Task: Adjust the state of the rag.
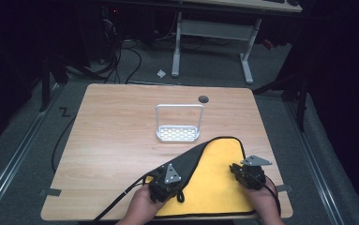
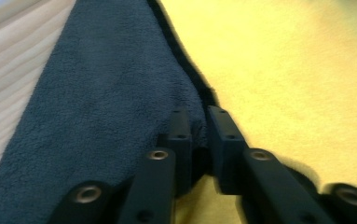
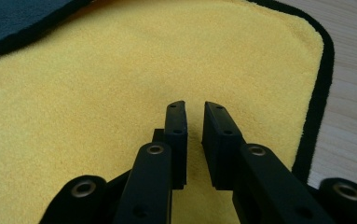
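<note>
The left gripper [image 1: 167, 180] is pinching the cloth [image 1: 217, 180], folding its dark corner over the yellow side. The right gripper [image 3: 194, 108] is resting on it, fingers nearly closed, grasping nothing. Folding looks barely begun.

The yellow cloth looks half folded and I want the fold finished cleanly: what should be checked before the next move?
1. Left gripper has the cloth's folded-over corner: ok, dark fabric is pinched between its jaws in the left gripper view.
2. Dark flap lies over the yellow face: ok, it runs diagonally from the left gripper toward the cloth's far edge.
3. Right gripper pins the yellow side: cannot tell, its jaws are nearly closed just over the fabric, with no clear pinch.
4. Cloth fully on the table: not ok, its near edge reaches the table's front edge.
5. White rack clear of the cloth: ok, it stands just beyond the far edge.
</note>
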Demonstrator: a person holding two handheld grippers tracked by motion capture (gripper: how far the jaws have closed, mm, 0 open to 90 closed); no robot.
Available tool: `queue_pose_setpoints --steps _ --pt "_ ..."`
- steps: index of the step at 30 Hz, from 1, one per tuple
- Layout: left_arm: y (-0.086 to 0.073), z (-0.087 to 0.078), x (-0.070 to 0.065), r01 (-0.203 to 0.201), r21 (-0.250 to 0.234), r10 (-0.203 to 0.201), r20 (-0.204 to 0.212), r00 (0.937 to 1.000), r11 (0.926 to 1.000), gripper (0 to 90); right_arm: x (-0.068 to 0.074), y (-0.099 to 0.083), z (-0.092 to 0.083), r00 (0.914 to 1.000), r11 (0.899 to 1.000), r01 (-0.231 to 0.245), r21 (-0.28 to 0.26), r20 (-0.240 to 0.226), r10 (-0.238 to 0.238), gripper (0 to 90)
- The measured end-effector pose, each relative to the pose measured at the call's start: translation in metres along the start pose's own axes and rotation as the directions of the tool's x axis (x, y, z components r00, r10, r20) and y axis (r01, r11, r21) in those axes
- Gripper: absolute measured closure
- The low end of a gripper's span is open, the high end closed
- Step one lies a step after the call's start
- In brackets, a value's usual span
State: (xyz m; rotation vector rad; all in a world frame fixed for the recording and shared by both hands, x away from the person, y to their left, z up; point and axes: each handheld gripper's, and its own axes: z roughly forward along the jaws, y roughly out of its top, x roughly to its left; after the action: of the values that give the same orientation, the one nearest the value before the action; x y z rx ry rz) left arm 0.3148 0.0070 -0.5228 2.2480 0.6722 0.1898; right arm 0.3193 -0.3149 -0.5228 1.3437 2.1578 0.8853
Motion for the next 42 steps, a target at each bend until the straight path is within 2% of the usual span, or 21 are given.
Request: queue_pose_setpoints --steps 4,7,9,11,13,14,16,17,18,19,20,23,24,25,27,29,30,33,37,39,42 --pt "0.011 -0.024 0.016 0.066 -0.087 -0.064 0.022 0.9977 0.9941 83.3 -0.001 0.0 0.0 1.0 1.0 0.002 0.001 0.001 -0.002 80.5" --pt "0.02 -0.046 0.042 0.103 -0.144 -0.107 -0.025 0.9939 0.9842 83.2 -0.001 0.0 -0.001 1.0 1.0 0.001 -0.001 -0.001 -0.001 80.5" --pt "0.022 -0.054 0.068 0.153 -0.176 -0.167 -0.065 0.9839 0.9725 82.9 -0.001 0.0 -0.001 1.0 1.0 0.005 -0.006 -0.001 -0.005 80.5" --pt "0.021 -0.057 0.097 0.215 -0.196 -0.238 -0.101 0.9661 0.9568 82.2 -0.001 0.001 -0.001 1.0 1.0 0.008 -0.007 -0.001 -0.008 80.5" --pt "0.019 -0.056 0.118 0.242 -0.205 -0.274 -0.147 0.9503 0.9483 79.3 -0.001 0.001 0.0 0.9999 1.0 0.015 -0.006 -0.001 -0.015 80.5" --pt "0.016 -0.055 0.132 0.271 -0.205 -0.308 -0.178 0.9348 0.9407 75.0 -0.001 0.0 0.0 0.9999 1.0 0.015 -0.004 -0.001 -0.015 80.5" --pt "0.009 -0.056 0.147 0.35 -0.234 -0.393 -0.174 0.9031 0.9073 63.6 -0.001 0.0 0.0 0.9999 1.0 0.012 -0.001 0.0 -0.012 80.5" --pt "0.005 -0.059 0.152 0.386 -0.271 -0.434 -0.148 0.8886 0.8819 60.2 -0.002 0.0 0.0 0.9999 1.0 0.011 -0.003 0.0 -0.011 80.4" --pt "-0.001 -0.063 0.155 0.408 -0.306 -0.463 -0.134 0.876 0.8601 58.7 -0.002 0.0 -0.001 1.0 1.0 0.008 -0.005 0.001 -0.008 80.3" --pt "-0.004 -0.065 0.156 0.418 -0.32 -0.475 -0.124 0.8715 0.8504 57.1 -0.002 0.0 -0.001 0.9999 1.0 0.011 -0.01 0.001 -0.011 80.1" --pt "-0.007 -0.066 0.156 0.421 -0.32 -0.477 -0.117 0.8711 0.8486 55.7 -0.002 0.0 -0.002 1.0 1.0 0.01 -0.014 0.0 -0.01 79.6" --pt "-0.013 -0.068 0.153 0.384 -0.322 -0.442 -0.129 0.8879 0.8653 52.5 0.0 0.002 -0.002 0.9999 1.0 0.008 -0.024 -0.008 -0.008 76.8" --pt "-0.014 -0.069 0.153 0.378 -0.325 -0.437 -0.131 0.8899 0.8671 50.3 0.002 0.003 -0.002 0.9998 0.999 0.014 -0.034 -0.012 -0.015 75.8" --pt "-0.016 -0.07 0.153 0.377 -0.329 -0.437 -0.129 0.8903 0.8658 48.5 0.005 0.004 -0.003 0.9997 0.999 0.02 -0.043 -0.014 -0.021 74.6" --pt "-0.019 -0.074 0.152 0.378 -0.358 -0.439 -0.105 0.8924 0.8539 45.8 0.01 0.006 -0.006 0.9995 0.998 0.025 -0.06 -0.018 -0.026 72.3" --pt "-0.021 -0.077 0.149 0.367 -0.382 -0.429 -0.089 0.8988 0.848 42.8 0.016 0.007 -0.009 0.9989 0.996 0.042 -0.081 -0.016 -0.043 70.4" --pt "-0.023 -0.079 0.148 0.358 -0.385 -0.418 -0.081 0.9047 0.8503 41.2 0.018 0.007 -0.009 0.9988 0.995 0.045 -0.086 -0.016 -0.046 69.7" --pt "-0.026 -0.081 0.143 0.33 -0.404 -0.399 -0.097 0.912 0.8533 39.8 0.025 0.009 -0.01 0.9977 0.993 0.065 -0.098 -0.011 -0.066 67.9" --pt "-0.03 -0.069 0.145 0.346 -0.341 -0.408 -0.128 0.9038 0.8738 40.2 0.03 0.011 -0.008 0.9969 0.993 0.073 -0.09 -0.022 -0.075 65.4" --pt "-0.031 -0.057 0.15 0.371 -0.303 -0.425 -0.134 0.8953 0.8779 40.2 0.033 0.012 -0.007 0.9961 0.992 0.082 -0.092 -0.026 -0.085 63.3" --pt "-0.03 -0.041 0.155 0.381 -0.258 -0.428 -0.158 0.8899 0.8878 41.3 0.037 0.013 -0.007 0.9948 0.991 0.092 -0.098 -0.035 -0.096 60.3"
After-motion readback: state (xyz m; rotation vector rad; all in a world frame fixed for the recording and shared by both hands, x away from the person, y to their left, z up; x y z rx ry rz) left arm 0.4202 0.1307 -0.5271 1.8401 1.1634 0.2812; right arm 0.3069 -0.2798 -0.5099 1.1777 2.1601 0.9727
